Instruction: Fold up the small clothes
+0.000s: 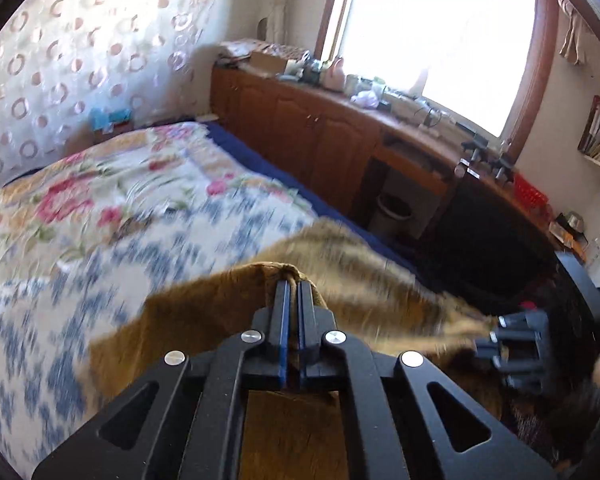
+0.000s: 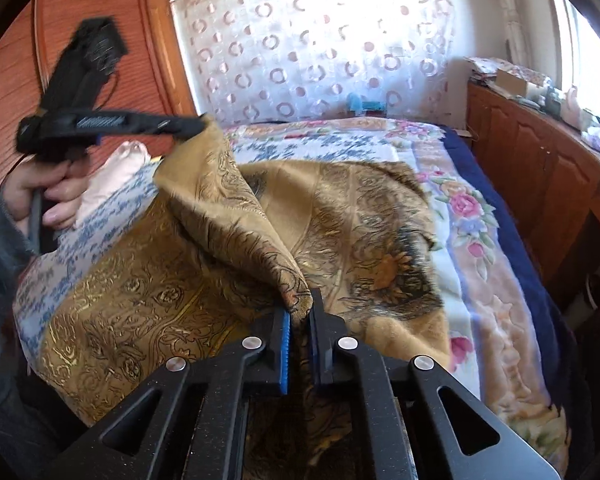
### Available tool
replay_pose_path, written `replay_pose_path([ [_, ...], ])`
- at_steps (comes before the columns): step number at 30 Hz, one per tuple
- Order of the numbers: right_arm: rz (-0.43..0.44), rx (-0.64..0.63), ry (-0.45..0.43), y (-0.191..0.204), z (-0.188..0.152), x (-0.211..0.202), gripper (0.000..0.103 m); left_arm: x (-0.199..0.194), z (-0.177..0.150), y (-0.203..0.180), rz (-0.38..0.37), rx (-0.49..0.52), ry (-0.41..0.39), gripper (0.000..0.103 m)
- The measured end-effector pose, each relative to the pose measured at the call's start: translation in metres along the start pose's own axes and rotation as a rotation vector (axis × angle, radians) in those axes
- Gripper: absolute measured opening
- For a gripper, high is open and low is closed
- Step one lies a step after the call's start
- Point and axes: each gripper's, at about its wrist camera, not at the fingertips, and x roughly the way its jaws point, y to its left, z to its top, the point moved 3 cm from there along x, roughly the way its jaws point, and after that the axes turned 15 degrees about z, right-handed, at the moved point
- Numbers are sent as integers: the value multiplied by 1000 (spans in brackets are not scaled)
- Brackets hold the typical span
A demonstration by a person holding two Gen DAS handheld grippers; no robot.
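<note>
A golden-brown patterned cloth (image 2: 340, 216) lies partly spread on the bed. My left gripper (image 1: 294, 286) is shut on one corner of the cloth (image 1: 220, 300) and holds it lifted; it shows at the upper left of the right wrist view (image 2: 196, 126). My right gripper (image 2: 300, 304) is shut on another corner near the front, and it shows at the right edge of the left wrist view (image 1: 496, 340). The lifted edge hangs taut between the two grippers above the rest of the cloth.
The bed has a floral quilt (image 2: 460, 200) over a blue blanket (image 2: 512, 216). A wooden cabinet (image 1: 320, 132) with cluttered top runs along the bed under a window (image 1: 440, 32). A wooden wardrobe (image 2: 100, 20) stands left. A pink pillow (image 2: 116, 172) lies at left.
</note>
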Motion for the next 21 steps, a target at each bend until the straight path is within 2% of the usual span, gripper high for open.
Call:
replay_pose_path([
  [4, -25, 37, -43, -3, 1, -18, 7, 22, 33, -16, 31, 14, -33, 4],
  [7, -50, 72, -50, -8, -3, -25, 7, 45, 41, -18, 81, 2, -24, 5],
  [9, -72, 100, -48, -11, -6, -24, 7, 63, 37, -20, 112, 31, 39, 13],
  [10, -85, 108, -42, -13, -8, -23, 10, 72, 32, -19, 107, 41, 79, 17],
  [11, -109, 116, -31, -15, -10, -20, 18, 75, 28, -18, 92, 40, 97, 26],
  [13, -158, 110, -27, -15, -7, -16, 20, 76, 19, -14, 75, 33, 110, 40],
  [15, -170, 107, -31, -13, -4, -13, 21, 72, 12, -11, 75, 45, 120, 43],
  [16, -171, 109, -37, -13, -2, -13, 22, 71, 9, -10, 77, 52, 134, 50],
  [17, -171, 107, -46, -10, 1, -12, 27, 68, 6, -10, 75, 58, 137, 63],
  [18, -167, 101, -58, -7, 5, -13, 32, 63, 2, -8, 73, 64, 127, 69],
  [20, -139, 85, -73, 0, 11, -11, 37, 54, -4, -8, 76, 75, 116, 77],
  [21, -128, 75, -76, 5, 13, -9, 41, 51, -7, -8, 74, 77, 115, 78],
])
